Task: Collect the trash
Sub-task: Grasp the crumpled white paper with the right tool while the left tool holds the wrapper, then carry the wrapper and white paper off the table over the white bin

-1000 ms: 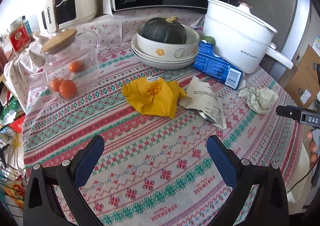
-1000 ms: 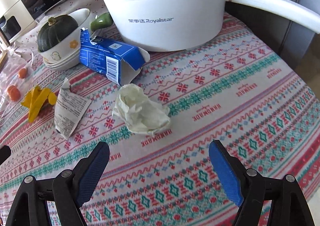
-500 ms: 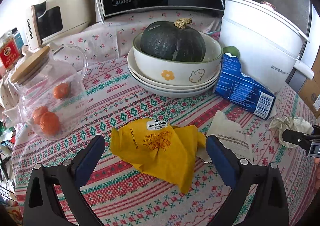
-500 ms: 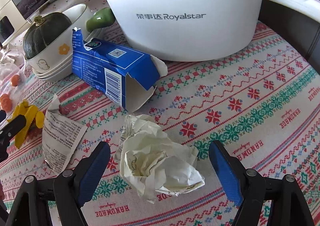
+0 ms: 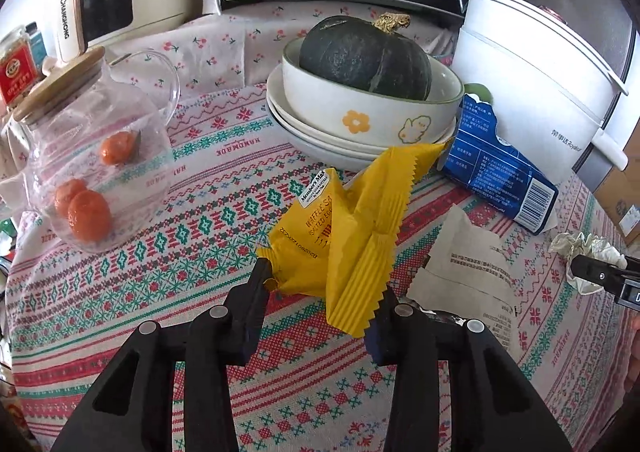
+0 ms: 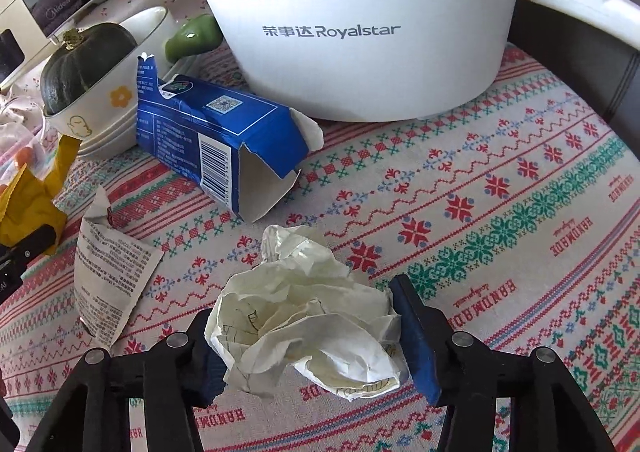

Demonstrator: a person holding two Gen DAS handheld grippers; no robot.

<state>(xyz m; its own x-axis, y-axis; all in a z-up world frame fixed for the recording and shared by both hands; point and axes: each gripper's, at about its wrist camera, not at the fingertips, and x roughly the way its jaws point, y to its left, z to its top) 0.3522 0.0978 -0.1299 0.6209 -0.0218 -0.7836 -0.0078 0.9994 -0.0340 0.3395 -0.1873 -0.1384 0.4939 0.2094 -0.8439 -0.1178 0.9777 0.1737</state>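
Between the closing jaws of the left hand-held gripper [image 5: 320,292], the yellow waffle-sandwich wrapper [image 5: 348,228] stands buckled on the tabletop [image 5: 200,236]. Right hand-held gripper [image 6: 308,328]: jaws closing against the crumpled paper ball [image 6: 308,316], beside the blue carton [image 6: 224,140].

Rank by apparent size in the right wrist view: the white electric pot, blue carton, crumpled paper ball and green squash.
1. white electric pot
2. blue carton and crumpled paper ball: look alike; the ball sits nearest the camera, so unranked
3. green squash, partly hidden in its bowl
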